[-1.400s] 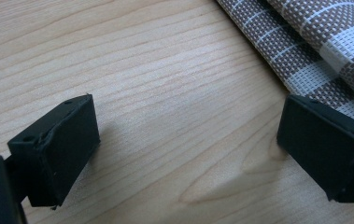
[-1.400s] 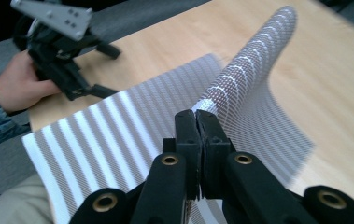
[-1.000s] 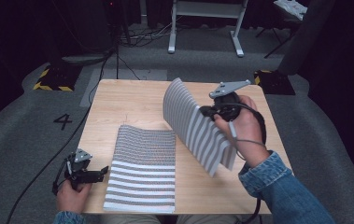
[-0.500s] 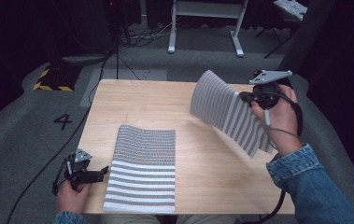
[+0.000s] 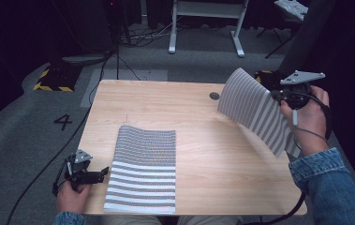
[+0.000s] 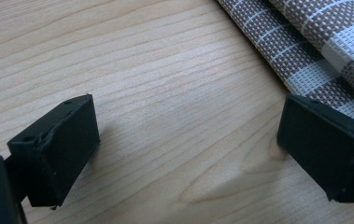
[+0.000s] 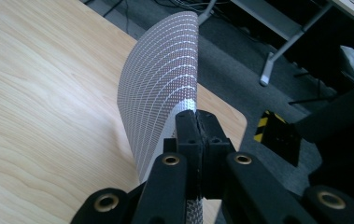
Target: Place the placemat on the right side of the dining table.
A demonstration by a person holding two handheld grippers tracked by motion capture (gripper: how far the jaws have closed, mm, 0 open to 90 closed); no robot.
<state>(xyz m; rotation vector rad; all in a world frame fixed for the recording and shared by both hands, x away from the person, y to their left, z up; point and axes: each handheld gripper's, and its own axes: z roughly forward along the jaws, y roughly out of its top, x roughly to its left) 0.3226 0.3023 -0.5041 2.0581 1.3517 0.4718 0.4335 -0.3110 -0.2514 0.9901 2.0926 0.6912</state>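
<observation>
1. Right now my right gripper (image 5: 283, 95) is clenched on the edge of a striped mat (image 5: 259, 110), jaws pressed together with the weave pinched between them; in the right gripper view (image 7: 196, 126) the mat (image 7: 163, 79) curves up and away from the jaws.
2. That mat hangs in the air over the table's far right corner, bowed, its lower end drooping past my right hand (image 5: 308, 119) at the table's right edge.
3. My left gripper (image 5: 101, 172) sits at the near left corner, jaws released and spread wide, holding nothing; in the left gripper view (image 6: 188, 154) bare wood lies between them.
4. A second mat (image 5: 144, 166) lies flat on the table, near edge at the table's front, just beside the left gripper's tip. In the left gripper view its edge (image 6: 315, 51) runs next to one jaw; I cannot tell whether they touch.
5. The table (image 5: 166, 103) is pale wood with rounded corners and a small round grommet (image 5: 214, 95) near the far edge, close to the hanging mat.
6. Around it is grey carpet with a painted 4 (image 5: 63, 122), cables, a yellow-black striped block (image 5: 53, 78) at far left, and a white frame (image 5: 205, 23) behind.
</observation>
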